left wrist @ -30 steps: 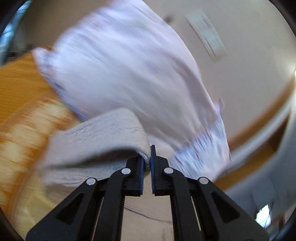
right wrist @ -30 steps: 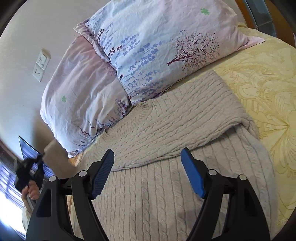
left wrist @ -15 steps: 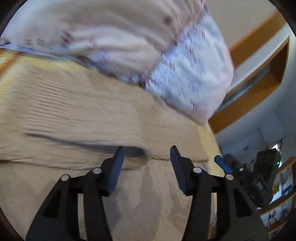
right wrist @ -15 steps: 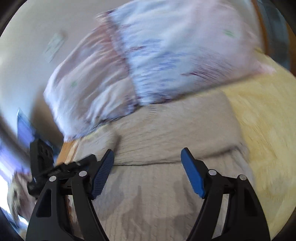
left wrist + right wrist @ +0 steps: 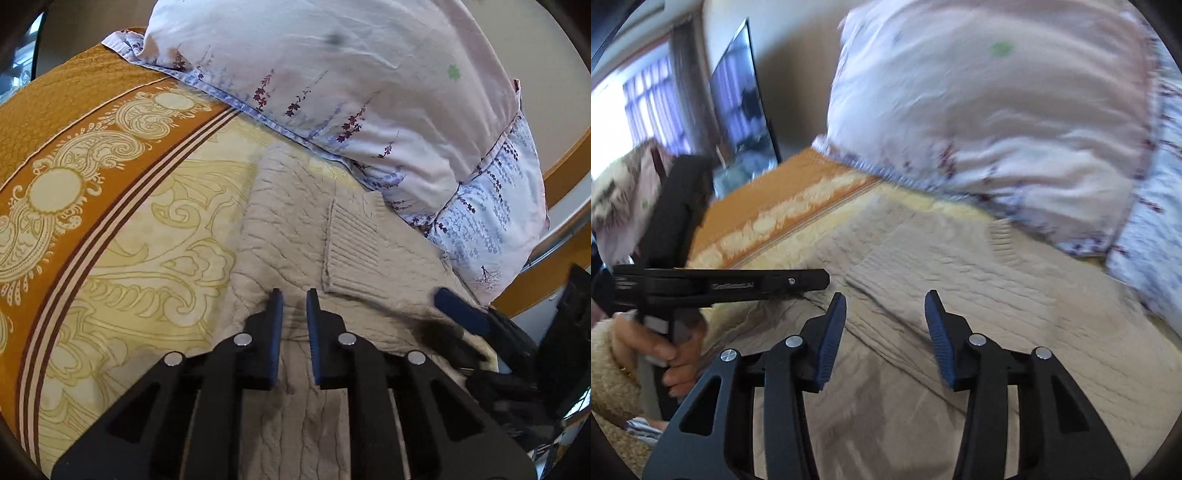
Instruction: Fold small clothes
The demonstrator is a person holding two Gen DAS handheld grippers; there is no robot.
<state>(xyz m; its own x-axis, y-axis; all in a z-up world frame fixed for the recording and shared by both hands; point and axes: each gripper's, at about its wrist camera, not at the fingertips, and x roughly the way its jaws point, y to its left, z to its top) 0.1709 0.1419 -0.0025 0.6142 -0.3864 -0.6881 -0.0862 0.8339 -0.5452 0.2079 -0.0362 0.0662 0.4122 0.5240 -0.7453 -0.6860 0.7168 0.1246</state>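
Both grippers closing | left gripper (image 5: 294,295) jaws nearly shut, empty, over sweater (image 5: 291,229) | right gripper (image 5: 885,299) jaws narrowing, empty | risk: pinching multiple layers, dragging sleeve fold (image 5: 354,251) ahead loose

No legible text, label, brand or number is found in either view. The left gripper (image 5: 738,282), seen side-on in the right wrist view, carries a small embossed marking on its black body, too blurred to read.
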